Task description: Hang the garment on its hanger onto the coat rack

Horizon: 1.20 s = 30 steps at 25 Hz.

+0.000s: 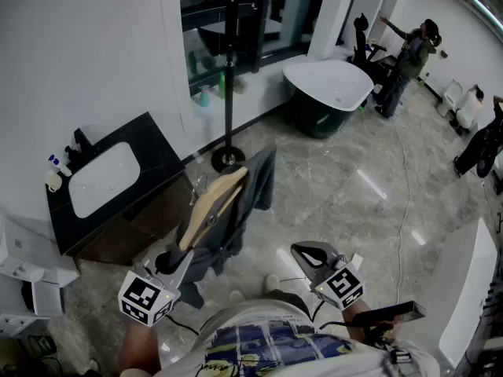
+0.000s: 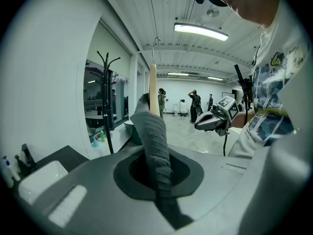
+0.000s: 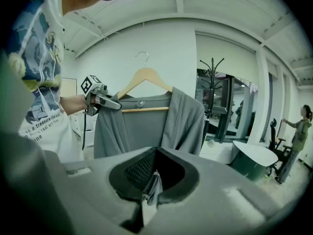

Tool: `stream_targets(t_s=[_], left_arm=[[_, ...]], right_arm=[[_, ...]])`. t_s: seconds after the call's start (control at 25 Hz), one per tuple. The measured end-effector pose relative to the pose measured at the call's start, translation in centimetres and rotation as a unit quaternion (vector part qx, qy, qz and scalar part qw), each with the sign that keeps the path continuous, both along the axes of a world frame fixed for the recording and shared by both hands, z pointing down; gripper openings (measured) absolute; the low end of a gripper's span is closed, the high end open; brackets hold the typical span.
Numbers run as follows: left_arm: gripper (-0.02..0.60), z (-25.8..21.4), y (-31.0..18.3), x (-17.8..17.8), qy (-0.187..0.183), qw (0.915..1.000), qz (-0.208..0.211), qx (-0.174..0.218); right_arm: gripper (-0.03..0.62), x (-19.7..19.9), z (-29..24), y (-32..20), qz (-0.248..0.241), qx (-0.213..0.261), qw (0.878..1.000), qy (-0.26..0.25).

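Observation:
A grey garment (image 1: 245, 206) hangs on a wooden hanger (image 1: 214, 201), held out in front of me and tilted. My left gripper (image 1: 169, 262) is shut on the garment's shoulder over one end of the hanger. In the left gripper view the grey fabric (image 2: 157, 141) runs down between the jaws, with the hanger (image 2: 153, 89) rising above it. The black coat rack (image 1: 229, 69) stands beyond on its round base. My right gripper (image 1: 314, 255) is shut, to the right and apart from the garment. From its view I see the garment (image 3: 146, 126), hanger (image 3: 145, 76), left gripper (image 3: 103, 102) and rack (image 3: 211, 82).
A black vanity with a white sink (image 1: 102, 175) stands at the left wall. Past the rack is a white bathtub (image 1: 330, 85). People (image 1: 409, 53) stand at the far right. A cable (image 1: 405, 203) trails over the marble floor, and a white counter edge (image 1: 471, 289) is at right.

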<state>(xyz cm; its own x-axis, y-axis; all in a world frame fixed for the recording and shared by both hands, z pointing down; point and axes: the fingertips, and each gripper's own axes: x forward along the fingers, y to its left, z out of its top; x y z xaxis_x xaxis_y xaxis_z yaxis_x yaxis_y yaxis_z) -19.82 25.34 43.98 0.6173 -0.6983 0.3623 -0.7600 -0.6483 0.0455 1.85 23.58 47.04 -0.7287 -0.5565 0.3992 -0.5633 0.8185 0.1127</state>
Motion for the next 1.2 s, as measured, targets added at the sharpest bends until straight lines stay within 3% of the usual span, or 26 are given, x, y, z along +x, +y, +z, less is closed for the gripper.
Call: stream_targets(t_s=[0.4, 0.64, 0.76, 0.92, 1.2], left_arm=[[0.006, -0.1, -0.6, 0.3, -0.003, 0.9998, 0.017, 0.003], [0.006, 0.3, -3.3, 1.7, -0.003, 0.9992, 0.039, -0.005], [0.006, 0.4, -6.1, 2.9, -0.003, 0.9987, 0.051, -0.01], [0.006, 0.3, -11.2, 4.8, -0.007, 0.9979, 0.062, -0.017], [0.006, -1.4, -23.2, 9.3, -0.006, 0.9966, 0.077, -0.026]], right_arm=[[0.002, -0.4, 0.3, -0.5, 0.0, -0.004, 1.0, -0.001], [0.003, 0.6, 1.7, -2.2, 0.007, -0.053, 0.998, -0.025], [0.038, 1.2, 2.1, -4.2, -0.002, -0.067, 0.997, -0.032], [0.033, 2.0, 3.4, -8.2, -0.031, -0.09, 0.995, -0.029], [0.003, 4.2, 3.5, -18.4, -0.065, -0.097, 0.993, 0.018]])
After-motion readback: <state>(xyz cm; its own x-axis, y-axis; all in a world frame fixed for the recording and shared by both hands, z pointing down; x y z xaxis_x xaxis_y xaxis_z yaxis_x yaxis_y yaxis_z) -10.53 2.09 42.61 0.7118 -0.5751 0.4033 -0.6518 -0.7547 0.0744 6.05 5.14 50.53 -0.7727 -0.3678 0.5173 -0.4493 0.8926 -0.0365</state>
